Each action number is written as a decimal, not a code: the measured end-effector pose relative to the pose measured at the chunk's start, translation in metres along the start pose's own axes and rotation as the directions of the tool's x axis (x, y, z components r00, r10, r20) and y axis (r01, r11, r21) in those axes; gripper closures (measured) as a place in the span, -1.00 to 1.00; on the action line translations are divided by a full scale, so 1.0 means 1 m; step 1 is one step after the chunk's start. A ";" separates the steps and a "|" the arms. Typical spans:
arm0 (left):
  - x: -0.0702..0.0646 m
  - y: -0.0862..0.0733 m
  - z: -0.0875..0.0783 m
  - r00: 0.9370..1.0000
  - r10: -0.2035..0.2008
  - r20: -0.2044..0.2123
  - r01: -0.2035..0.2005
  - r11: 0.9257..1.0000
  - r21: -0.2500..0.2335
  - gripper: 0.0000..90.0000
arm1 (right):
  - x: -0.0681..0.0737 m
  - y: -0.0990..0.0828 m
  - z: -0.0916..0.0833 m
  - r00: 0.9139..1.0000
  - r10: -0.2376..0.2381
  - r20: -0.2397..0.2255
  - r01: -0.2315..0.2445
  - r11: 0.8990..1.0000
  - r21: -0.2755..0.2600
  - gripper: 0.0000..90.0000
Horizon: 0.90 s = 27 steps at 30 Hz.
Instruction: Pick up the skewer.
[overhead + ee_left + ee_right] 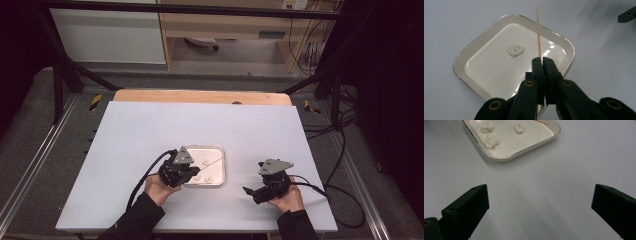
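Note:
A cream tray [220, 150] [474, 47] [524, 150] with a metal rim lies on the white table near its front middle. Small white lumps [491, 141] [516, 50] [206, 161] of dough-like stuff lie in it. My left gripper [192, 172] [543, 61] hangs over the tray's left edge, shut on a thin wooden skewer [539, 35] [214, 161] that reaches out across the tray. My right gripper [247, 191] [540, 202] hovers over bare table to the right of the tray, jaws wide open with nothing between them.
The white table top [200, 120] has a wooden strip [200, 96] along its far edge. Black frame bars [65, 70] rise at both sides. Cables [345, 150] trail off the table's right side.

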State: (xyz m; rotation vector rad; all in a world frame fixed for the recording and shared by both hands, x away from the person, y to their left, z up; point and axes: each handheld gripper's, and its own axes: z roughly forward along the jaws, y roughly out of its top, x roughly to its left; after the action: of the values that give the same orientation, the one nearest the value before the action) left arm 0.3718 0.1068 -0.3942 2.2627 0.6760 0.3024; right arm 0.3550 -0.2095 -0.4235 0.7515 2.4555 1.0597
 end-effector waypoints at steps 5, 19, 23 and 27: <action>-0.006 0.005 0.003 1.000 0.021 0.013 -0.021 1.000 0.004 0.97 | 0.005 0.007 0.002 0.999 -0.052 0.015 0.051 0.998 0.026 -0.95; -0.024 0.019 0.015 0.996 0.077 0.054 -0.079 0.996 0.032 0.97 | 0.017 0.019 0.003 0.976 -0.214 0.043 0.210 0.974 0.084 -0.83; -0.030 0.024 0.018 0.993 0.097 0.065 -0.100 0.994 0.042 0.97 | 0.020 0.022 0.003 0.966 -0.256 0.048 0.250 0.963 0.105 -0.81; -0.034 0.027 0.021 0.991 0.113 0.077 -0.117 0.992 0.048 0.97 | 0.023 0.023 0.003 0.953 -0.300 0.053 0.291 0.949 0.122 -0.76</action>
State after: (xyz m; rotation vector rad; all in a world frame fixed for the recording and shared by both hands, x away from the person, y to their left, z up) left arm 0.3620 0.0594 -0.3901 2.3553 0.5216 0.2568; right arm 0.3459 -0.1805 -0.4106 0.4241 2.4826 0.7747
